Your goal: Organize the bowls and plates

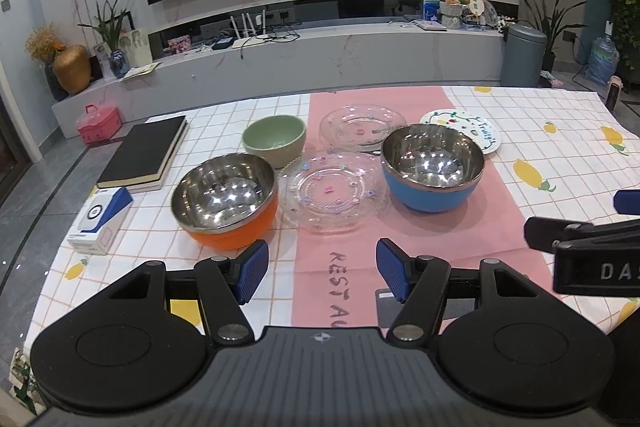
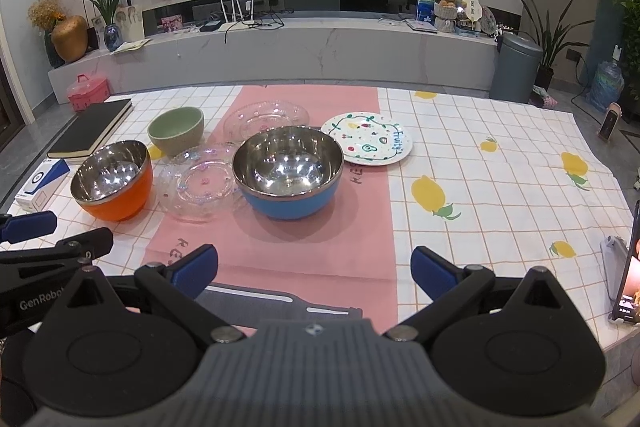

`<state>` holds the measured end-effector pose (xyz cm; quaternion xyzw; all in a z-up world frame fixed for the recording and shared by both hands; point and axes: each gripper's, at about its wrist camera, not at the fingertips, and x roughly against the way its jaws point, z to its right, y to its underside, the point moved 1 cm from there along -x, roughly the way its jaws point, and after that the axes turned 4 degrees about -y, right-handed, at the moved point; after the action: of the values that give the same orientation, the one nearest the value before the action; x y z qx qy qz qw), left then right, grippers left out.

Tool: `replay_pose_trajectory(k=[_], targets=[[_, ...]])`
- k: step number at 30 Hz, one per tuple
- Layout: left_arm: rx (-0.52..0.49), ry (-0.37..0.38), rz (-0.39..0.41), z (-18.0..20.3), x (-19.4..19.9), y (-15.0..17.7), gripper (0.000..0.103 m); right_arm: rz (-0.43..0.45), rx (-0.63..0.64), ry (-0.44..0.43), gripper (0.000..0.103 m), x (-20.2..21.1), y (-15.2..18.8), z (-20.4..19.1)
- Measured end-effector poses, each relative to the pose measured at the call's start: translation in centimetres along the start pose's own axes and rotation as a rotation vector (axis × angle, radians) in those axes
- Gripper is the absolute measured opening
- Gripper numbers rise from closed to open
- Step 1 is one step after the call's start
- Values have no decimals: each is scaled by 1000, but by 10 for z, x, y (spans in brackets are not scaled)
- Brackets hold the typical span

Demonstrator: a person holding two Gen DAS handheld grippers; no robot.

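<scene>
Left gripper (image 1: pixel 322 273) held low and level, blue-padded fingers (image 1: pixel 253 269) spread wide, nothing between them. Right gripper (image 2: pixel 314 273) same deal: level, jaws wide apart, gripping nothing. Both side by side, pointing forward, close together; each one's tip poking into the edge of the other's wrist view. No hands or sleeves visible.

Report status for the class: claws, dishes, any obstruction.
Left claw open, empty; right claw open, empty. Three bowls, three plates loose on tablecloth, none stacked; blue bowl nearest right claw. Approach unobstructed.
</scene>
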<state>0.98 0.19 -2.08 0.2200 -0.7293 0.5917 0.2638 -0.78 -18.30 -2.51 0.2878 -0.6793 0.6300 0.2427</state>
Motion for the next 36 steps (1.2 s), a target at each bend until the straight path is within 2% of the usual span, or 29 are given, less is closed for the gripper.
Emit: replay_pose_trajectory(k=[4, 11, 16, 22, 29, 32, 36], targets=[[11, 27, 7, 3, -6, -6, 72, -10, 14, -5, 100, -10, -3, 2], [58, 67, 6, 5, -19, -23, 58, -19, 0, -24, 100, -28, -15, 12], [117, 90, -1, 6, -33, -39, 52, -10, -15, -21, 97, -45, -26, 20], [170, 103, -7, 10, -48, -55, 52, -21, -61, -5, 91, -65, -38, 30], [220, 128, -45, 13, -72, -64, 52, -28, -85, -11, 90, -88, -46, 37], [245, 137, -43, 13, -81, -70, 52, -44, -108, -10, 84, -100, -52, 41], [285, 171, -66, 15, -100, -83, 56, -60, -140, -7, 83, -119, -64, 45]])
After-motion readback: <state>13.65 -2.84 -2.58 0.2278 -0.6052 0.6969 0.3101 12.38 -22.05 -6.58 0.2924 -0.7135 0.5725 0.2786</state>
